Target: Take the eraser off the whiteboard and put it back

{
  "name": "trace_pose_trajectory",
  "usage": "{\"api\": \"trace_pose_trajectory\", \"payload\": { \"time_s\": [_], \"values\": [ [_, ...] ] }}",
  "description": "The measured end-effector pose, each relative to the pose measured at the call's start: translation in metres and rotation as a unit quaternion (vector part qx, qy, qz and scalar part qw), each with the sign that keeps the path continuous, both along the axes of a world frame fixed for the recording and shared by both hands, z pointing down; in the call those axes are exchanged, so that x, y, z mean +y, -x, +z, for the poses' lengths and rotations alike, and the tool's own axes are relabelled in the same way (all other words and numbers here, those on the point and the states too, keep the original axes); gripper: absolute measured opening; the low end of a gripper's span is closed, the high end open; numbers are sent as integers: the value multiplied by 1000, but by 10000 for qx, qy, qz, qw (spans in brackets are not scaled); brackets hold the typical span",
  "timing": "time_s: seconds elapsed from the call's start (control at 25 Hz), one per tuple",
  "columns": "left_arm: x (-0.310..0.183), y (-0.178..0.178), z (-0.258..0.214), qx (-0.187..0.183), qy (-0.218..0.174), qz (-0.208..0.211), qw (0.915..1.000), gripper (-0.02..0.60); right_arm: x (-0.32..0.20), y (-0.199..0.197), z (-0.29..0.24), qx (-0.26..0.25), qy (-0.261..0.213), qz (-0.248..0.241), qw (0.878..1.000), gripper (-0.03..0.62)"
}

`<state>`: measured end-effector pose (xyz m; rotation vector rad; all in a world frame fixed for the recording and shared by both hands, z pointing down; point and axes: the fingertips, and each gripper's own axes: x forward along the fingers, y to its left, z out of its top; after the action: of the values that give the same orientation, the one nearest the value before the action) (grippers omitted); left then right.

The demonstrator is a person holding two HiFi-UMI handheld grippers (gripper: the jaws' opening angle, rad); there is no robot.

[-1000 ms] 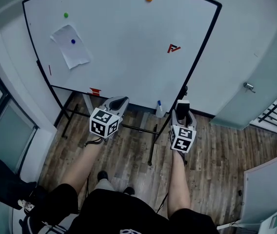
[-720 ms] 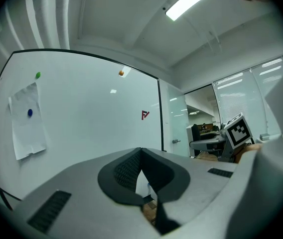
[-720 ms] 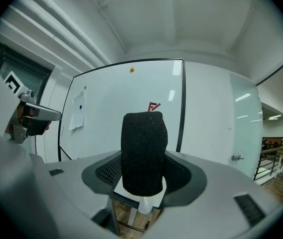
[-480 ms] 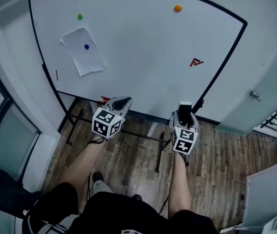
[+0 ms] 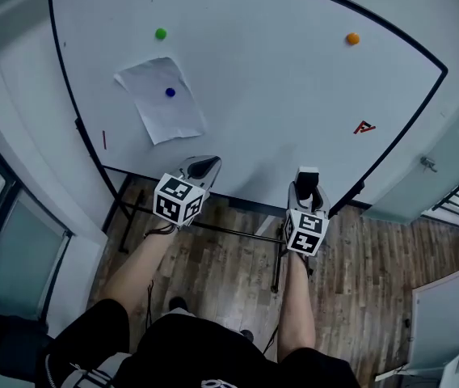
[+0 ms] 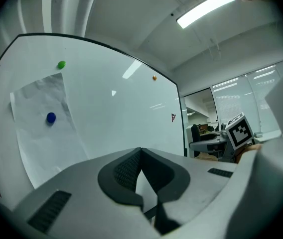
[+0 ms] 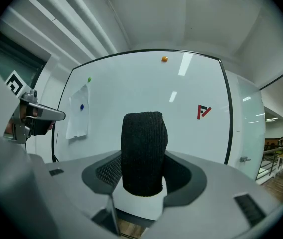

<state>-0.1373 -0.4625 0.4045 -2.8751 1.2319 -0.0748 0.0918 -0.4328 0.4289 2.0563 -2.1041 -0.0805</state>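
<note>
The whiteboard (image 5: 254,95) stands upright on its frame just ahead of both grippers, which point level at its lower edge. My right gripper (image 5: 306,176) is shut on the eraser (image 7: 143,151), a white block with black felt that stands upright between the pads. My left gripper (image 5: 204,166) is shut with nothing in it; its pads (image 6: 126,169) meet at the tip. The board's lower edge is hidden behind the grippers in the head view.
A paper sheet (image 5: 161,99) hangs under a blue magnet (image 5: 170,92). A green magnet (image 5: 161,33), an orange magnet (image 5: 352,38) and a red logo (image 5: 364,127) are also on the board. Stand legs (image 5: 278,265) cross the wood floor. A door handle (image 5: 430,165) is at right.
Both grippers and the person have moved closer to the whiteboard. The board looks larger, its marks have shifted right, and its lower ledge has passed out of sight behind the grippers.
</note>
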Motion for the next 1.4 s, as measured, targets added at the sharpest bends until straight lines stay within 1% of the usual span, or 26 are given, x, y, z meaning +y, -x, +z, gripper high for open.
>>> {"api": "trace_pose_trajectory", "payload": {
  "time_s": [0.16,0.32,0.48,0.64,0.8,0.96,1.16,1.4],
  "values": [
    [-19,23,0,12,19,108,9999,20,-16,24,-4,34,-74,60,9999,247],
    [-34,39,-1,80,32,184,9998,20,-28,42,-3,14,-29,159,9999,247],
    [-44,43,-4,220,82,357,9991,20,-43,59,-10,5,-115,216,9997,247],
    [-50,44,-7,190,41,552,9983,20,-61,78,-25,38,-170,274,9995,247],
    [-54,49,-8,159,19,629,9979,20,-79,88,-41,21,-241,359,9991,247],
    [-59,56,-11,154,-19,598,9981,20,-97,97,-58,23,-296,349,9990,247],
    [-68,60,-22,185,-100,527,9984,20,-121,98,-73,-29,-397,354,9986,247],
    [-82,74,-28,130,-143,333,9993,20,-151,117,-83,-77,-392,258,9989,247]
  ]
}}
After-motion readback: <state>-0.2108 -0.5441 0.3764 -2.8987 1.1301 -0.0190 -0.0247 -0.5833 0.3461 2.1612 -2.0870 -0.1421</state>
